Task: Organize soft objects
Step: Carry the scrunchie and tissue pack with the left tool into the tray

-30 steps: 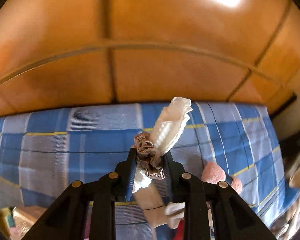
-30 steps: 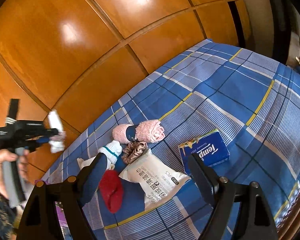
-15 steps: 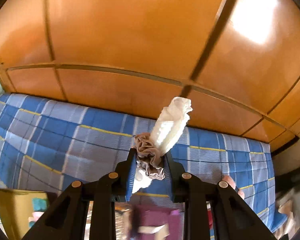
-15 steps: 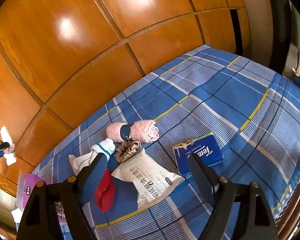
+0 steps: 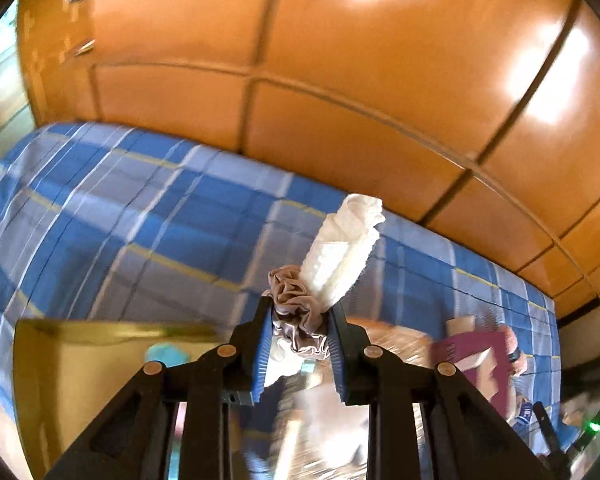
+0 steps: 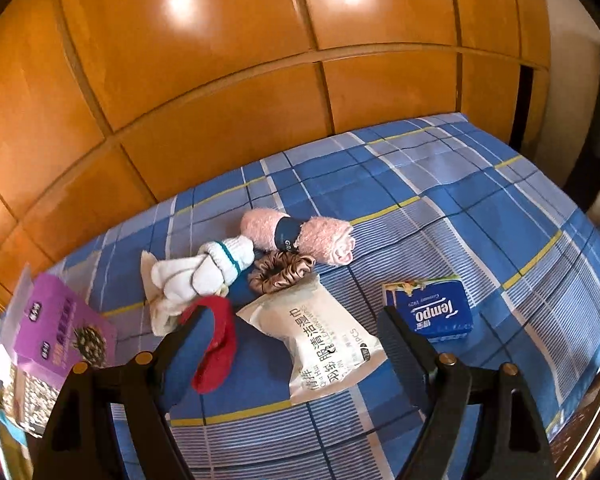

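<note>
My left gripper (image 5: 298,316) is shut on a rolled white cloth (image 5: 342,254) bound by a grey-brown scrunchie (image 5: 296,304), held in the air above the blue plaid bed (image 5: 148,216). A yellow-green bin (image 5: 88,368) lies below it at the lower left. My right gripper (image 6: 288,316) is open and empty, above a white wet-wipe pack (image 6: 324,338). On the bed in the right wrist view lie a pink rolled towel (image 6: 300,234), white socks (image 6: 204,274), a brown scrunchie (image 6: 280,270) and a red sock (image 6: 216,348).
A blue Tempo tissue pack (image 6: 434,308) lies right of the wipes. A purple box (image 6: 52,326) stands at the left, also in the left wrist view (image 5: 476,354). Orange wooden wardrobe panels (image 6: 260,60) rise behind the bed.
My left gripper has swung left with the cloth roll, and the yellow-green bin has come into view beneath it. The right gripper's view has turned left over the pile.
</note>
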Tool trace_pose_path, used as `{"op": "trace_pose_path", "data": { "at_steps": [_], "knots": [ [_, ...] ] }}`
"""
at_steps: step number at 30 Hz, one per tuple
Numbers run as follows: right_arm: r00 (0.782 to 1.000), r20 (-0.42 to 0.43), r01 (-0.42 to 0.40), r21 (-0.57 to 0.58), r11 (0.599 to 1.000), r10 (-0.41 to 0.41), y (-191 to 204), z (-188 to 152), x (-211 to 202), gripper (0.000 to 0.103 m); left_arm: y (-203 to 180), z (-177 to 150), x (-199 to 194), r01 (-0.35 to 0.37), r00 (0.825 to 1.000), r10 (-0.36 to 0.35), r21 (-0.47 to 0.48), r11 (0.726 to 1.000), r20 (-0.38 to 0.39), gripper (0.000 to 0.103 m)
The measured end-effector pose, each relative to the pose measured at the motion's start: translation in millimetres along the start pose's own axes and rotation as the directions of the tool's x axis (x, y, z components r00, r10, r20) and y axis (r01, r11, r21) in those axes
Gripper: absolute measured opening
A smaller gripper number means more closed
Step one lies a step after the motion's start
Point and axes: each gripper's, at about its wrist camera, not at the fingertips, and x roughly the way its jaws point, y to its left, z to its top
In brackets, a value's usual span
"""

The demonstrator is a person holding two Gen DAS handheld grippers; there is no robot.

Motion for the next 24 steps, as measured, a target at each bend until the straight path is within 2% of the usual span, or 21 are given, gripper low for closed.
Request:
{"op": "trace_pose_path", "data": {
  "at_steps": [5,8,11,16,21,24],
  "knots": [
    [0.999,-0.015,0.033,-0.052,0.998,-0.034,9,-2,5,0.085,58,-32,-10,-0.019,1.000,0.020,-0.061,0.998,0.012,0.026],
    [0.999,-0.040,0.018,-0.089,0.996,-0.021,16,-4,10,0.085,84,-56,-14,-0.032,0.999,0.033,-0.081,0.996,0.014,0.026],
    [0.996,-0.092,-0.034,-0.129,0.991,0.022,27,-8,18,0.085,106,-86,-17,-0.065,0.998,0.066,-0.075,0.995,0.018,0.027],
    [0.978,-0.168,-0.154,-0.178,0.972,0.124,50,-9,31,0.080,134,-124,-21,-0.119,0.992,0.121,-0.082,0.990,0.019,0.027],
    [0.972,-0.155,-0.211,-0.256,0.943,0.176,89,13,36,0.072,159,-151,-28,-0.181,0.982,0.187,-0.114,0.977,0.042,0.027],
    [0.971,-0.157,-0.222,-0.314,0.923,0.180,119,29,50,0.068,166,-162,-23,-0.209,0.977,0.213,-0.107,0.972,0.026,0.028]
  ]
}}
